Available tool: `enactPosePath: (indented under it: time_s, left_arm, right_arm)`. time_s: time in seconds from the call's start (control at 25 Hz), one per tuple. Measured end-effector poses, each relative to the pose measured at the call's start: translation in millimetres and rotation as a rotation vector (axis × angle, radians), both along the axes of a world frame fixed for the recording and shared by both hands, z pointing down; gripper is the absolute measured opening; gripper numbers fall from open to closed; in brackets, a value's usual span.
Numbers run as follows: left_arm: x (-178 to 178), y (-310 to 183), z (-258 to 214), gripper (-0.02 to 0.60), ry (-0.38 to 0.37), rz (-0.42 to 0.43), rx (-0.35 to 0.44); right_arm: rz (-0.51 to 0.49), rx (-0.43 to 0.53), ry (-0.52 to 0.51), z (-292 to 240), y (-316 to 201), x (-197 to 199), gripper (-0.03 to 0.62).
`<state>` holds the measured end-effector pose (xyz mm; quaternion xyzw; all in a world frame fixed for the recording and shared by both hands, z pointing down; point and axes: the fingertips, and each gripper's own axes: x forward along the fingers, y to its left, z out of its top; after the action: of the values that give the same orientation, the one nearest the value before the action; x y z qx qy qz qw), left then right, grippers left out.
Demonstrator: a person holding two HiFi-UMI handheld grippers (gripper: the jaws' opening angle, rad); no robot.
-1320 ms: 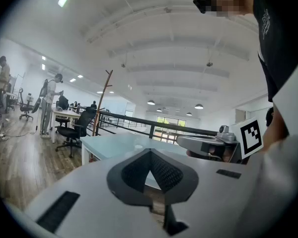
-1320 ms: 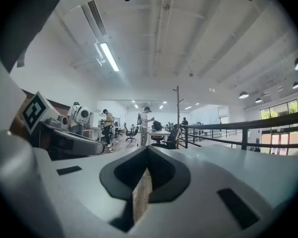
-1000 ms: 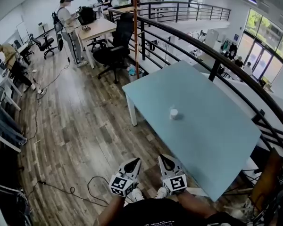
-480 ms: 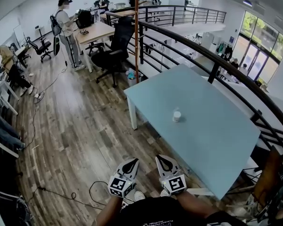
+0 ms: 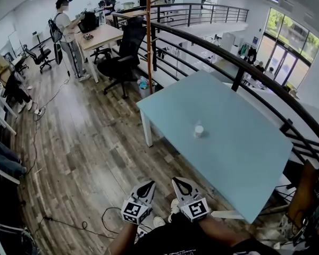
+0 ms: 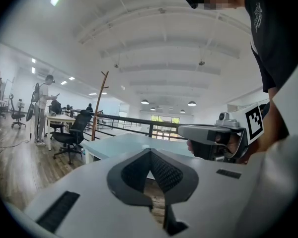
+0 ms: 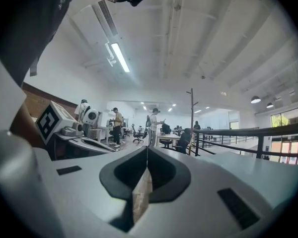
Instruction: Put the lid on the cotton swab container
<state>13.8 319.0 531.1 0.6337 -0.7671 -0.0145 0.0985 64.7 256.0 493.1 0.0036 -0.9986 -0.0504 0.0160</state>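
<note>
The cotton swab container point(image 5: 198, 130) is a small white cylinder standing alone near the middle of the pale blue table point(image 5: 239, 158). It is too small to tell whether a lid sits on it. Both grippers are held close to my body, over the wooden floor and short of the table's near edge. My left gripper point(image 5: 148, 184) and right gripper point(image 5: 178, 181) point forward side by side. In the left gripper view the jaws point(image 6: 150, 150) meet at the tips with nothing between them. The right gripper point(image 7: 147, 148) is likewise shut and empty.
A black metal railing point(image 5: 244, 68) runs behind the table. A black office chair point(image 5: 125, 57) and a wooden desk point(image 5: 98, 36) stand further back on the left. One person point(image 5: 64, 31) stands by the desk. Cables point(image 5: 85, 219) lie on the floor near my feet.
The head view has shifted slightly. Both grippers stay shut in front of my body. The container has not moved on the table.
</note>
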Motion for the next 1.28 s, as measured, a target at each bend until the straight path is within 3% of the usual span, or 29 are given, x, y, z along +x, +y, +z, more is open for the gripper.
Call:
enactPosePath:
  time_s: [0.68, 0.92, 1.28]
  left_arm:
    - [-54, -92, -6, 0.011, 0.003, -0.014, -0.001]
    - [-65, -122, -3, 0.011, -0.02, -0.019, -0.021]
    - [-79, -166, -12, 0.011, 0.013, -0.041, 0.003]
  right_arm:
    - [-0.034, -0.04, 0.001, 2, -85, -67, 0.02]
    - [-0.033, -0.052, 0.023, 19, -120, -77, 0.02]
    - [-0.037, -0.076, 0.048, 21, -163, -84, 0.02]
